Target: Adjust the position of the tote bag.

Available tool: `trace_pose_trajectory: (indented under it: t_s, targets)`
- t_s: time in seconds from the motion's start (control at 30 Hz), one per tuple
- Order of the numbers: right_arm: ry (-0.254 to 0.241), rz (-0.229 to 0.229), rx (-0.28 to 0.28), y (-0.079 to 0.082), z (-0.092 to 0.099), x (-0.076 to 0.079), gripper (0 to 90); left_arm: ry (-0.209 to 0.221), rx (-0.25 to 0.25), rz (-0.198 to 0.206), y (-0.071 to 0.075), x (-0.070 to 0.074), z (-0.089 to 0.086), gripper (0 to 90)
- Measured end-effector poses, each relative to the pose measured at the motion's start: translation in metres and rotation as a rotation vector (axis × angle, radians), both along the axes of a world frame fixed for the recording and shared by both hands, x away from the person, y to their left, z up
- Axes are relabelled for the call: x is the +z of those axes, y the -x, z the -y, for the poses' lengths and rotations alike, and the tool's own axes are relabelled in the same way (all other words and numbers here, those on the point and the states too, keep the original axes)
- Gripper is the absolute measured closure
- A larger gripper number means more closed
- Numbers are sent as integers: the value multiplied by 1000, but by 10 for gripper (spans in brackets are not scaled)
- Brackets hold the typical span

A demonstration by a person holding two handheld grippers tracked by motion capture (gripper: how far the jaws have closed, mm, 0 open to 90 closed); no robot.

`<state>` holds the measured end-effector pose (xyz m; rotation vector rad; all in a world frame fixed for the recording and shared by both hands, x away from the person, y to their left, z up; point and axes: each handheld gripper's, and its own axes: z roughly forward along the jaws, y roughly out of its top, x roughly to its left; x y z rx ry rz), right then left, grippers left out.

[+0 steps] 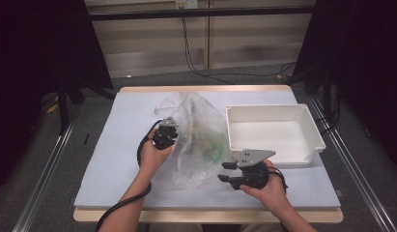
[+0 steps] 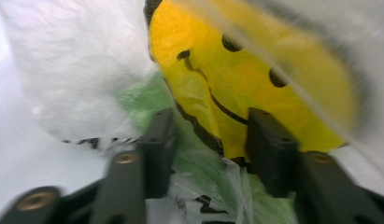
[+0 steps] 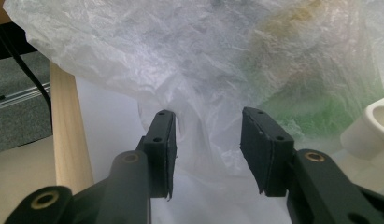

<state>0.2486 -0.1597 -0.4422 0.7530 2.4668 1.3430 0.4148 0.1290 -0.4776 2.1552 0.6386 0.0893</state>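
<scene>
Translucent plastic bag lies crumpled between my two tools. My left gripper straddles its smiley-printed film, jaws apart, pads not pinching; my right gripper stands released before its near edge, ready to spread the mouth.

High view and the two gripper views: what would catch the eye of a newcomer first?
Probably the crumpled clear plastic bag in the middle of the table, with something green inside. In the left gripper view, a bright yellow smiling face printed on the bag sits just beyond the open left tongs. An empty white tray stands to the right of the bag, and the right tongs stand open at the bag's edge.
</scene>
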Motion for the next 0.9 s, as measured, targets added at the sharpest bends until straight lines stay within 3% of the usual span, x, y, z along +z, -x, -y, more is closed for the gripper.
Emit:
trace_pose_trajectory:
  t_s: [0.07,0.1,0.13,0.27,0.47,0.9]
  targets:
    - [3,-1,1,0,-1,0,562,-23,0,12,2,4,-4,770]
    - [4,-1,-2,0,-2,0,567,-7,-5,8,3,4,-5,845]
    - [9,3,-1,-1,-3,0,574,-27,-8,6,4,6,-6,890]
    - [19,-2,7,-3,-8,-1,629,-59,-6,11,11,8,-13,900]
    - [51,4,27,-7,-14,-3,860,-36,31,0,21,14,-36,900]
    - [81,16,32,-31,-27,12,900,-10,134,9,47,20,-86,900]
